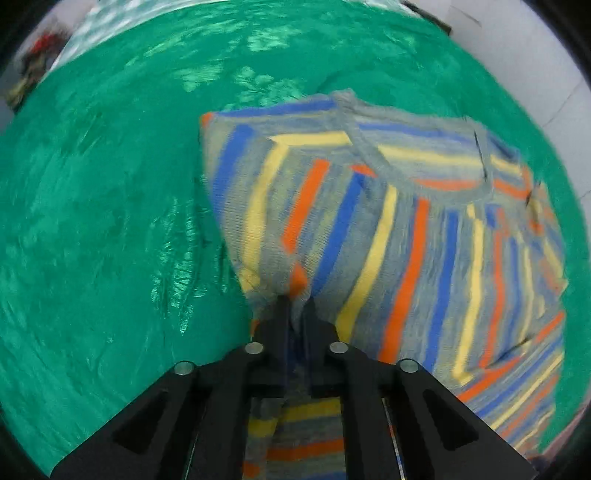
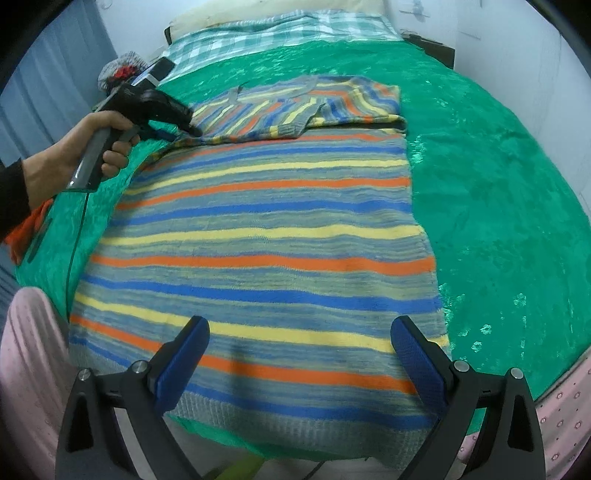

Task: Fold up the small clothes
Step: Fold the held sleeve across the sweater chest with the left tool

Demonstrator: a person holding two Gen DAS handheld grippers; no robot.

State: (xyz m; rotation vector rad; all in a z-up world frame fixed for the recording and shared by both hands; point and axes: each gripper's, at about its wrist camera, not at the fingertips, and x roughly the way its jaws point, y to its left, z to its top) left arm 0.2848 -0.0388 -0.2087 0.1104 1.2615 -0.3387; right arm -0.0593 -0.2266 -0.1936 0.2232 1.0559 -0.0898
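A striped knit sweater in grey, blue, yellow and orange lies flat on a green bed cover. Its right sleeve is folded across the chest near the collar. My left gripper is shut on the sweater's left sleeve and holds it slightly lifted; it also shows in the right wrist view, held by a hand at the sweater's far left shoulder. My right gripper is open and empty, hovering just above the sweater's hem at the near edge of the bed.
A checked pillow or blanket lies at the head of the bed. Small items, one red and grey, sit at the far left corner. Pink fabric hangs at the near left and near right. A white wall stands to the right.
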